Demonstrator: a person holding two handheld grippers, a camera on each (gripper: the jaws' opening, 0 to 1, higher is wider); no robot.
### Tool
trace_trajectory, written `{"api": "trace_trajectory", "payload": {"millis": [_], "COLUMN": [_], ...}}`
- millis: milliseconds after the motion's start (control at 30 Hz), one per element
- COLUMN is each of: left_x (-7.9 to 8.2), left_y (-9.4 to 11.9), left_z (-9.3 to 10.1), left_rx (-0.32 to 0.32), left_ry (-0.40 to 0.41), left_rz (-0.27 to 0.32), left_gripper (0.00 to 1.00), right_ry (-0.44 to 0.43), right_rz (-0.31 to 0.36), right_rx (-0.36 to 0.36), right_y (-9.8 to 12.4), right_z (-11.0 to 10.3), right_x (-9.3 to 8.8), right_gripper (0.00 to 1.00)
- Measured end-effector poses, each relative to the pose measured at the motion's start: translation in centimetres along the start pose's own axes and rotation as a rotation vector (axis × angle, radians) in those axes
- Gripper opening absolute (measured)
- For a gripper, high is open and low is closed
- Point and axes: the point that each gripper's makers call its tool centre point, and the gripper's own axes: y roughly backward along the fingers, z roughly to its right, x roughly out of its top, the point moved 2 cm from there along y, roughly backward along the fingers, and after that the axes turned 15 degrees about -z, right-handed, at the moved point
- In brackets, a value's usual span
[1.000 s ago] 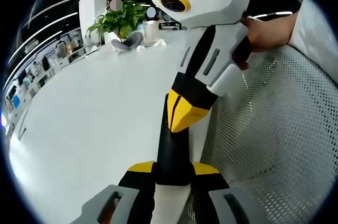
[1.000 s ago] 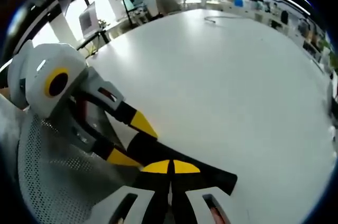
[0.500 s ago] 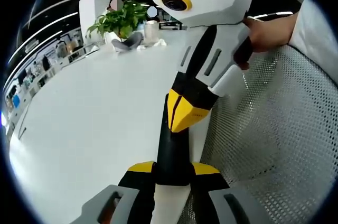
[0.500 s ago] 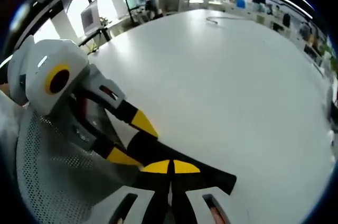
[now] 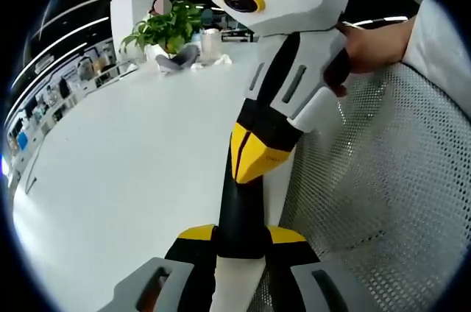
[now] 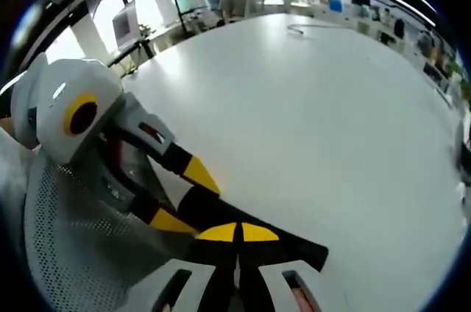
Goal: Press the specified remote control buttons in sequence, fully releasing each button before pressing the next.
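- The left tool [image 5: 239, 235] was clenched on a black remote [image 5: 241, 209], which ran straight ahead between its jaws.
- The right tool [image 5: 254, 157] came in from above, jaws closed together, its yellow tip touching the remote's far end (a hand [image 5: 372, 43] gripped its handle).
- In the right gripper view, the right tool [image 6: 237, 232] lay tip-down on the remote [image 6: 294, 246], with the left tool [image 6: 184, 196] to its left.
- A white worktop [image 5: 132, 150] spread left of the left tool; a mesh chair [image 5: 383, 194] sat to its right.
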Motion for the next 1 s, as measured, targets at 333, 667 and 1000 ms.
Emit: {"api": "trace_trajectory", "payload": {"millis": [333,667,1000], "left_x": [-0.01,-0.02,0.01], "left_y": [0.02,-0.01,0.02], "left_z": [0.01,-0.01,0.02], "left_rx": [0.0,0.0,-0.001], "left_ry": [0.001,0.0,0.001], "left_rz": [0.0,0.0,0.002], "left_gripper": [0.25,0.25,0.25], "right_ry": [0.041,0.063,0.064], "right_rz": [-0.015,-0.016,-0.014], "right_rx": [-0.008,-0.007,-0.007], "right_y": [-0.33,-0.36,-0.46], "right_z": [-0.4,-0.71,-0.67], "right_x": [-0.08,-0.01,-0.07], "right_gripper": [0.0,0.0,0.0]}}
